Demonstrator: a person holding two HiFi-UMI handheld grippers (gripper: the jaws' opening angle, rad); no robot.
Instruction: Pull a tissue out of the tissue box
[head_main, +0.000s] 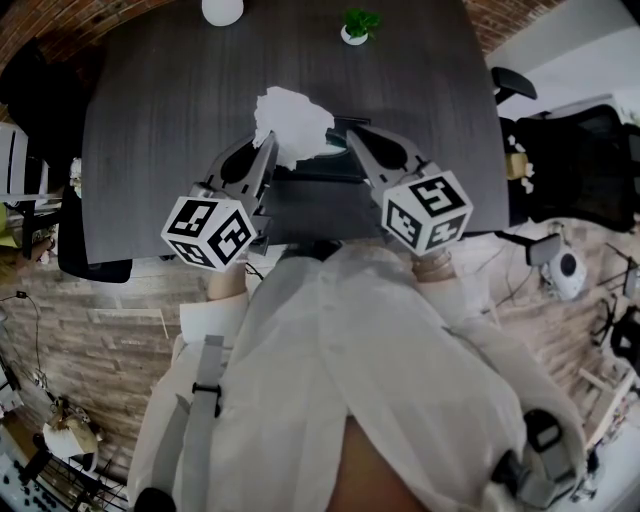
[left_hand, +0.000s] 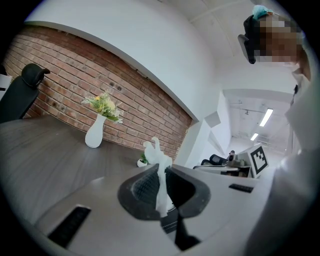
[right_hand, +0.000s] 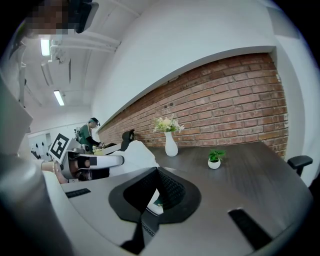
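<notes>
Pinching the tissue (head_main: 292, 122) firmly, the left gripper (head_main: 268, 140) has its jaws pressed together on a thin strip of white sheet, and in the left gripper view that strip runs straight up between the pads before blooming into a crumpled plume (left_hand: 156, 152) above the tips. From the head view the tissue stands fluffed up over the dark table (head_main: 150, 120), with the tissue box (head_main: 318, 178) a low dark shape just below it, between the two tools. The right gripper (head_main: 352, 133) sits just beside the box on the other side, jaws closed together at the tips with nothing caught between them; a sliver of white and green, probably the box top, peeks through beneath them in its own view. This looks like the pull itself, with the sheet raised but its tail apparently not clear of the slot. Next up, by my reading: a steady lift up and away with the left, keeping that pinch tight, while the right steadies the box so it doesn't ride up.
</notes>
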